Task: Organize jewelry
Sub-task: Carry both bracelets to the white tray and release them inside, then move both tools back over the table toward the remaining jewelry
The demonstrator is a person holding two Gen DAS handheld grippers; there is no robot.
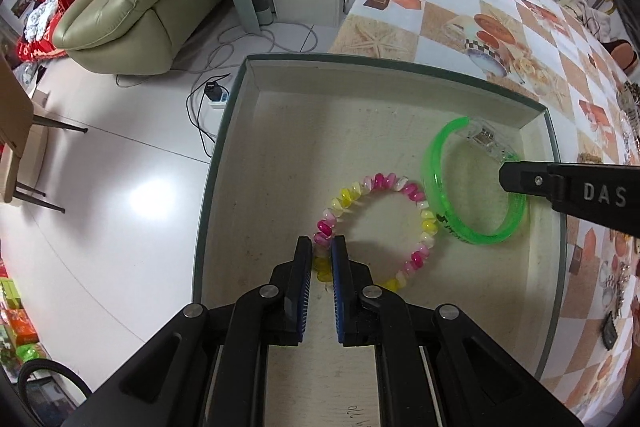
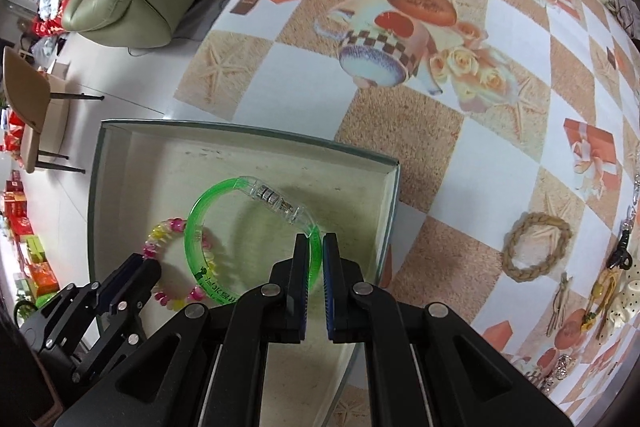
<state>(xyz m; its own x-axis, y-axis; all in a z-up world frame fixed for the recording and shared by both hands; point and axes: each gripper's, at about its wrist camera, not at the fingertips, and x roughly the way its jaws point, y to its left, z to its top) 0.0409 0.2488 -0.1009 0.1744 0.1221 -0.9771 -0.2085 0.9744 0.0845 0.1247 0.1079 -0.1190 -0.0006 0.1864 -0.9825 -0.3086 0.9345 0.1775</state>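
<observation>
A shallow beige box [image 1: 280, 115] [image 2: 160, 155] sits at the table's corner. Inside it lie a pink, yellow and white bead bracelet [image 1: 416, 195] [image 2: 154, 245] and a clear green bangle [image 1: 436, 195] [image 2: 200, 203] with a transparent clasp section. My left gripper [image 1: 322, 247] points down into the box, shut on the bead bracelet's left side. My right gripper [image 2: 316, 247] is shut on the green bangle's rim near the clasp; it enters the left wrist view from the right as a black finger [image 1: 520, 177]. The bangle overlaps the bead bracelet's edge.
A braided rope bracelet [image 2: 538, 247] lies on the patterned tablecloth [image 2: 400, 27] right of the box, with several more jewelry pieces [image 2: 600, 291] at the far right. A green sofa [image 1: 132, 15], a chair [image 2: 28, 115] and floor cables [image 1: 208, 99] lie beyond the table edge.
</observation>
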